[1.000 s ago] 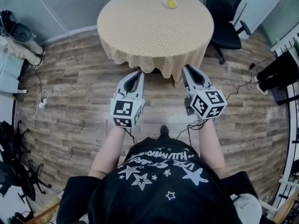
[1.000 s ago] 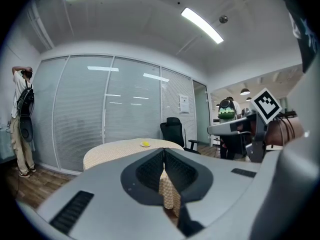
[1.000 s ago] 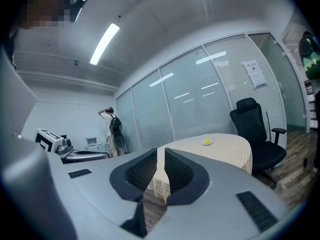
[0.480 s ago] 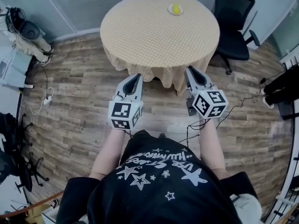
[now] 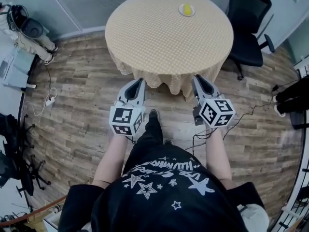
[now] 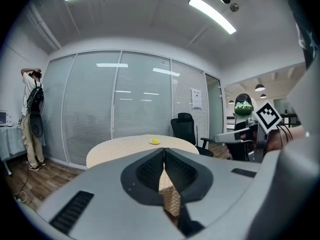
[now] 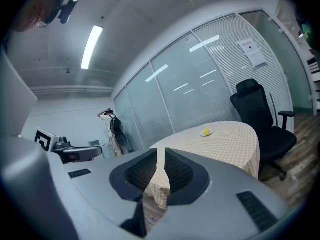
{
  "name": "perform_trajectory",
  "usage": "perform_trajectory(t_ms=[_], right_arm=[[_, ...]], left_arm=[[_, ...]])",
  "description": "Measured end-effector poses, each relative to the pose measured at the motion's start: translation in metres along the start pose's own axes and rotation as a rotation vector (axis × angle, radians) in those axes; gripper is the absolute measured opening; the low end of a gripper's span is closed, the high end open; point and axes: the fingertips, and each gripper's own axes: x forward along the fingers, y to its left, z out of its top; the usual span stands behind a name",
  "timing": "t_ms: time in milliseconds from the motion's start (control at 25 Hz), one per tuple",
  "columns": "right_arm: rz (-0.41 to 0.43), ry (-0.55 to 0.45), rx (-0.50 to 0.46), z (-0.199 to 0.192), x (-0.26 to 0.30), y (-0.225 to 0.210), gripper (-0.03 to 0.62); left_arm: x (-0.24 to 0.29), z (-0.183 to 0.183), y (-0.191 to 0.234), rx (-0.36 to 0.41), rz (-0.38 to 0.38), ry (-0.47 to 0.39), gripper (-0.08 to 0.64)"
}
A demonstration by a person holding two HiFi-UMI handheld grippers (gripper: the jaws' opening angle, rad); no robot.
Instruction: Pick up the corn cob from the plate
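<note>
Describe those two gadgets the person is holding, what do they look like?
Both the left gripper and right gripper are light grey wedges tapering to a point, with dark ribbed inner pads. Each carries a white cube printed with black square markers. Thin dark cables trail below. The person wears a black short-sleeved shirt with white stars.

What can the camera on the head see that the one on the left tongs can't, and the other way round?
Only the head view: the wearer's star-printed shirt and a shoe. Only the left gripper view: ceiling lights and a person standing by the glass wall. Both: the round table, the corn cob on its plate, the black chair.
</note>
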Motion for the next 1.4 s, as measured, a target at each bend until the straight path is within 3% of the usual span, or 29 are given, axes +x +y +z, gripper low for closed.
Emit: perform_trajectory(t_ms=[520,880,1160,1400], right_arm=[[-0.125,0.036,-0.019,0.032,0.099,-0.066,0.06],[-0.157,0.047,-0.021,0.054,0.167,-0.078,0.06],[-0.215,0.049,-0.027,0.065,0.196,-0.092,0.06],[-0.262,0.033,0.069,0.065,0.209,-0.105,0.06]], left_arm=[[0.131,0.002,0.064,0.001,-0.108,0.028,0.011],[0.191,0.007,0.113,0.026,-0.132,0.04,0.011],[0.234,0.004,0.129,-0.023,-0.207,0.05,0.011],[0.263,0.001,0.129,-0.043,-0.276,0.063,0.011]])
